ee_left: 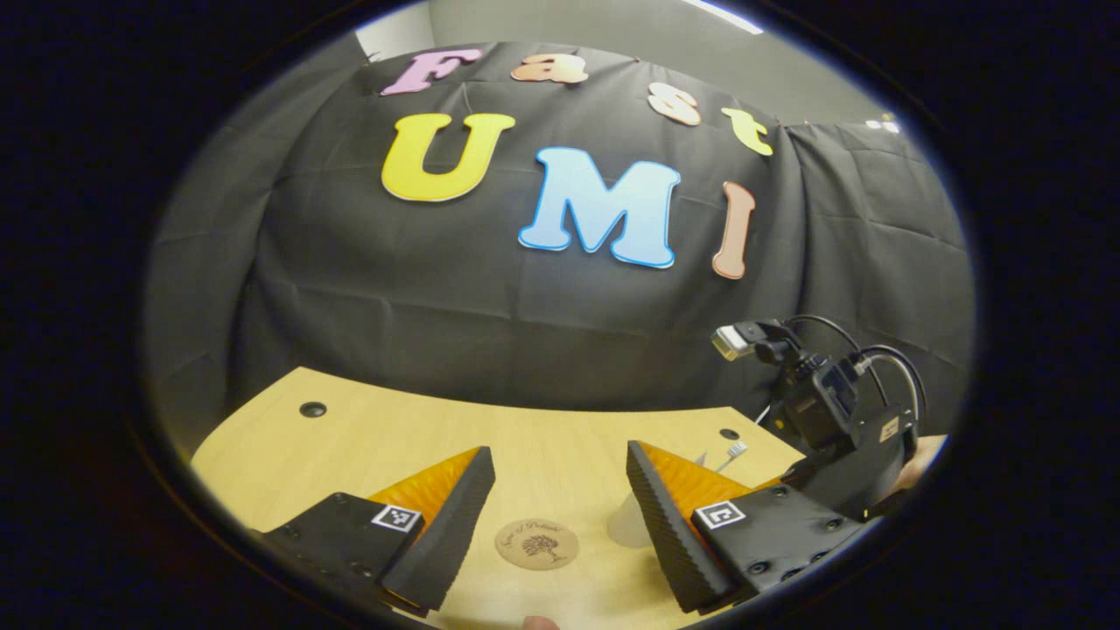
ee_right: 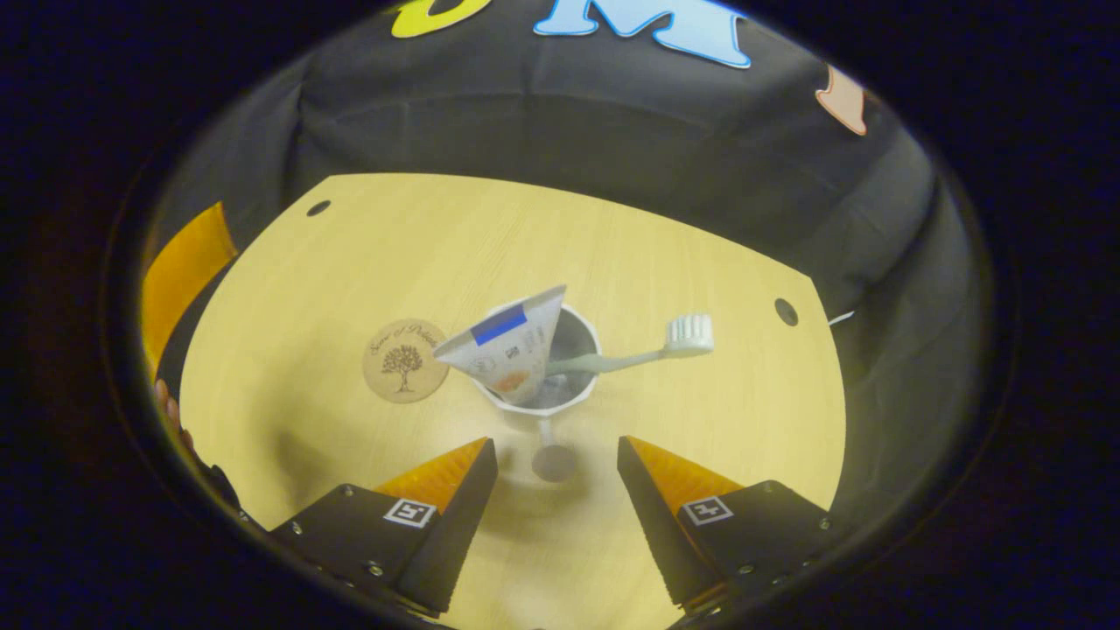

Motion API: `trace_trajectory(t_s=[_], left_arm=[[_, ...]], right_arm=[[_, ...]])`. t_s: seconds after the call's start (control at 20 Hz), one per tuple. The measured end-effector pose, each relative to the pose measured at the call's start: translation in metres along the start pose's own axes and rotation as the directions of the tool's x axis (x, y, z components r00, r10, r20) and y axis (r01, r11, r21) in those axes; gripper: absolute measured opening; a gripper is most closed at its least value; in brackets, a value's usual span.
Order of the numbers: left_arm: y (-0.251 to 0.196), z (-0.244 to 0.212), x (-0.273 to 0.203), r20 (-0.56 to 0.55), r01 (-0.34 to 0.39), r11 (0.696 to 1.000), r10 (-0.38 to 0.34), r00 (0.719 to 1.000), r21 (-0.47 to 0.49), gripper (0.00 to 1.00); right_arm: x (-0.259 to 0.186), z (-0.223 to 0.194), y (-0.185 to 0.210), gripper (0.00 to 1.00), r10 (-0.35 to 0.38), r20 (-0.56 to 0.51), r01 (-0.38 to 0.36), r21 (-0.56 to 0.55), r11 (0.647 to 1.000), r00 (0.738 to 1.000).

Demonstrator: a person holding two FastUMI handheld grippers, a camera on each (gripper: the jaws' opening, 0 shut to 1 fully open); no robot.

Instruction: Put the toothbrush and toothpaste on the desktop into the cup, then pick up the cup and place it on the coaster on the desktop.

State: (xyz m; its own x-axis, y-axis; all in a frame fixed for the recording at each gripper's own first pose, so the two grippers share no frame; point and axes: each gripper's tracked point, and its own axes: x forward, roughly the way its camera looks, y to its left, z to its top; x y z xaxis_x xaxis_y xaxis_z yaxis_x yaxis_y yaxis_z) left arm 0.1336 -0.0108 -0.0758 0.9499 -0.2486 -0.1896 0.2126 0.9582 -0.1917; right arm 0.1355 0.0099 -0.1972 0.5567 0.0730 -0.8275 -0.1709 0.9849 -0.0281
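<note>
Two items are sitting in the cup (ee_right: 560, 367) in the right gripper view: the toothpaste (ee_right: 507, 346) is leaning toward the left rim with its flat crimped end up, and the toothbrush (ee_right: 643, 350) is slanting out over the right rim with its bristled head hanging beyond the cup. The cup is standing upright on the wooden surface (ee_right: 437, 254), just beside the round coaster (ee_right: 404, 360) on its left, close to it but not on it. The right tool (ee_right: 556, 468) is hovering above the surface on the near side of the cup, its fingers spread wide and gripping nothing. In the left gripper view, the left tool (ee_left: 560, 477) is also standing spread apart with nothing between its fingers, and the coaster (ee_left: 536, 543) is lying on the surface (ee_left: 350, 437) between and just ahead of them. The cup (ee_left: 628, 523) is showing partly behind the right-hand finger there, with the toothbrush (ee_left: 733, 452) head poking up farther right. The right tool's body, with a hand (ee_left: 920, 462) holding it, is showing at that view's right side.
</note>
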Motion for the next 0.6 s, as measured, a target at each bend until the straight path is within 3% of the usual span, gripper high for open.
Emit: trace_trajectory(t_s=[0.25,0.6], left_arm=[[0.022,-0.005,-0.021,-0.016,-0.05,0.999,0.05,0.999,-0.02,0.98],[0.03,-0.007,-0.033,-0.019,-0.062,0.998,0.061,0.998,-0.018,0.97]], right_arm=[[0.018,0.0,0.007,0.87,0.017,-0.08,-0.02,-0.035,0.999,0.997],[0.038,-0.005,0.014,0.84,0.048,-0.155,-0.055,-0.038,0.998,0.987]])
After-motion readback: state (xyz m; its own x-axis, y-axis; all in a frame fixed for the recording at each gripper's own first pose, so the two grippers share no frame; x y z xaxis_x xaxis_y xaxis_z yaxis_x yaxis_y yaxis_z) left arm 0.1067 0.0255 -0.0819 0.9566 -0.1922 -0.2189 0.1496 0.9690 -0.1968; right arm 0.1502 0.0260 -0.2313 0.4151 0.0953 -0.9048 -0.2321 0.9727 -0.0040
